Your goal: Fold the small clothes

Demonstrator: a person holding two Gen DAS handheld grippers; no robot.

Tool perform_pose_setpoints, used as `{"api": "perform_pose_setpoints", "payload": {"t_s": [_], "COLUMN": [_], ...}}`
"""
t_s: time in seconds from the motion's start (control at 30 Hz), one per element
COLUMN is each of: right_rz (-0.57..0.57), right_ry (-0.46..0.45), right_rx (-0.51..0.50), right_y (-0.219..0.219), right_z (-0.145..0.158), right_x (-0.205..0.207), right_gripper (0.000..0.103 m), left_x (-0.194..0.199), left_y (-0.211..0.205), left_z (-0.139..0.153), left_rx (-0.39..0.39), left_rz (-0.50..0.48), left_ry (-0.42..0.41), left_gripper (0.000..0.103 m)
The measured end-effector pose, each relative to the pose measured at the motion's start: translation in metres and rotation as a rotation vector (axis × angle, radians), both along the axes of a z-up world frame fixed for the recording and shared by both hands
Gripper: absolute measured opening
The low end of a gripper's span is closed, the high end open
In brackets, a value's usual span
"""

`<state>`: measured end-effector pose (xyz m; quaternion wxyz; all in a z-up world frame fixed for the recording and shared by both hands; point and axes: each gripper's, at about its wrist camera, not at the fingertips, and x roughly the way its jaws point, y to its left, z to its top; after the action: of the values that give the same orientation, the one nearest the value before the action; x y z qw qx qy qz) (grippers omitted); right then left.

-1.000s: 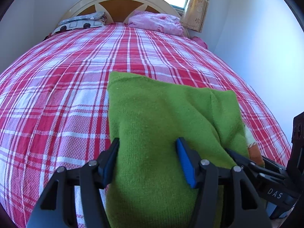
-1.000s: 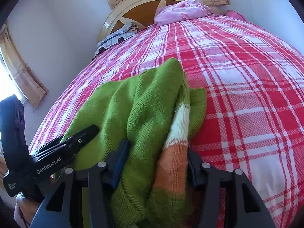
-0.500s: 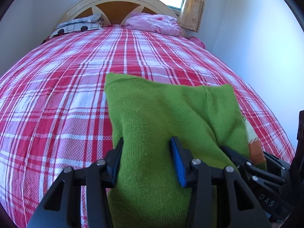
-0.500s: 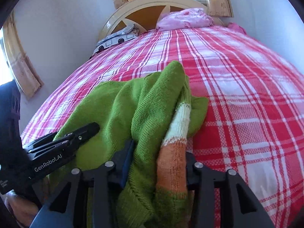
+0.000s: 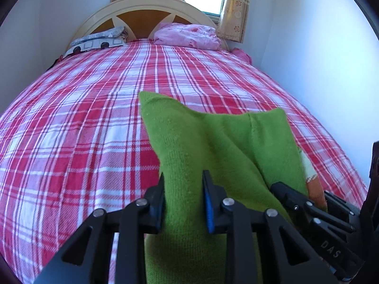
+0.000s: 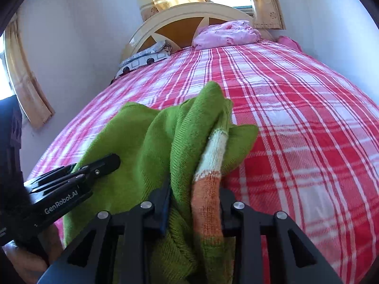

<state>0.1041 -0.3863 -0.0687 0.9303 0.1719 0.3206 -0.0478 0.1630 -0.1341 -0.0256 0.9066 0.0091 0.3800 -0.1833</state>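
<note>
While the red-and-white checked bed cover (image 5: 83, 142) spreads out to the left, the left gripper (image 5: 183, 194) has its jaws closing on the near edge of the green knitted sweater (image 5: 213, 146), the cloth pinched between the blue pads. The sweater lies on the near part of the bed, its far corners lifted. To the right, the right gripper (image 6: 194, 194) has its jaws closing on a bunched fold of the same sweater with its white-and-orange striped cuff (image 6: 208, 175). At the headboard lie a grey patterned pillow (image 5: 97, 43) and a crumpled pink blanket (image 5: 187, 34).
</note>
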Motion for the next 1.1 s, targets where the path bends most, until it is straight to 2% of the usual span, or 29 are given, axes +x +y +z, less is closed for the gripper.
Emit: {"api": "perform_pose_setpoints", "payload": {"t_s": [0.2,0.5,0.77,1.1], "right_rz": [0.002,0.063,0.139,0.25], "right_ry": [-0.047,-0.069,-0.085,-0.102], "right_rx": [0.104,0.116,0.144,0.108], "right_y": [0.019,0.082,0.133,0.2], "right_z": [0.014,0.022,0.03,0.046], "right_x": [-0.04,-0.08,-0.095,-0.093], "right_gripper": [0.031,0.031,0.031,0.031], "left_x": [-0.032,-0.081,-0.11,-0.124], "left_y": [0.024,0.065,0.114,0.176], "left_z": [0.009,0.014,0.021,0.03], "left_rx": [-0.004,0.053,0.064,0.037], "left_rz": [0.002,0.042,0.103,0.199], "left_ry": [0.02,0.024,0.009,-0.018], "left_gripper": [0.027,0.027,0.027,0.027]}}
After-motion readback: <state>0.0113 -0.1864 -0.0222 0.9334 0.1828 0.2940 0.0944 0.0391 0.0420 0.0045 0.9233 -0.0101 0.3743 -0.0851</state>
